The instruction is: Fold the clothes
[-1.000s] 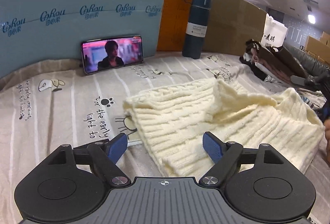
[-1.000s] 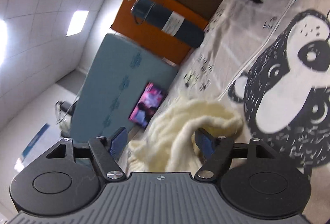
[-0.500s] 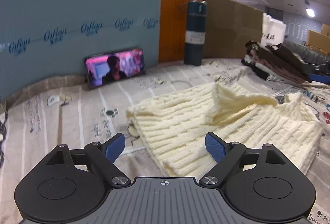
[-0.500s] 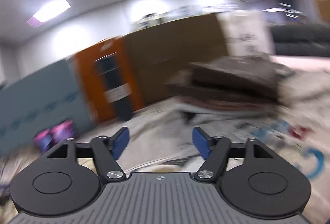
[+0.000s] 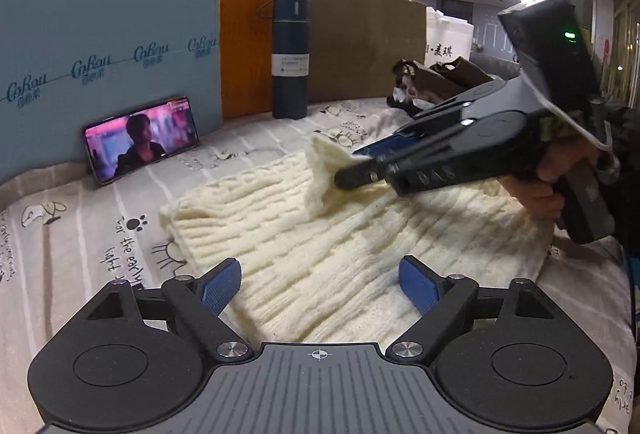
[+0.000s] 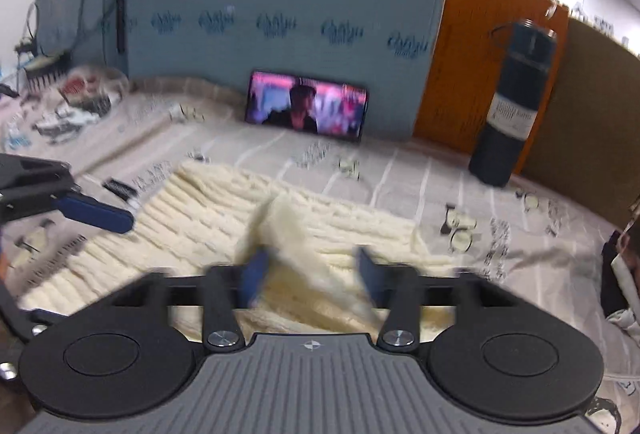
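Observation:
A cream cable-knit sweater (image 5: 320, 234) lies folded on the printed bed sheet (image 5: 60, 234). A raised flap of it (image 5: 320, 170) stands up near the middle. My left gripper (image 5: 320, 286) is open and empty, hovering over the sweater's near edge. My right gripper (image 5: 356, 170) reaches in from the right with its fingertips around that flap. In the right wrist view the right gripper (image 6: 312, 274) is open with the flap (image 6: 288, 226) between its pads; the view is blurred. The left gripper's blue pad (image 6: 96, 212) shows at the left there.
A phone (image 5: 142, 138) playing video leans on a blue board (image 5: 100, 54). A dark flask (image 5: 290, 56) stands before orange and brown boards. Folded dark clothes (image 5: 432, 82) and a white bag (image 5: 448, 38) lie at the far right.
My right gripper swung round from facing away and came in over the sweater, its open fingers now astride the raised flap. My left gripper stayed open over the near edge.

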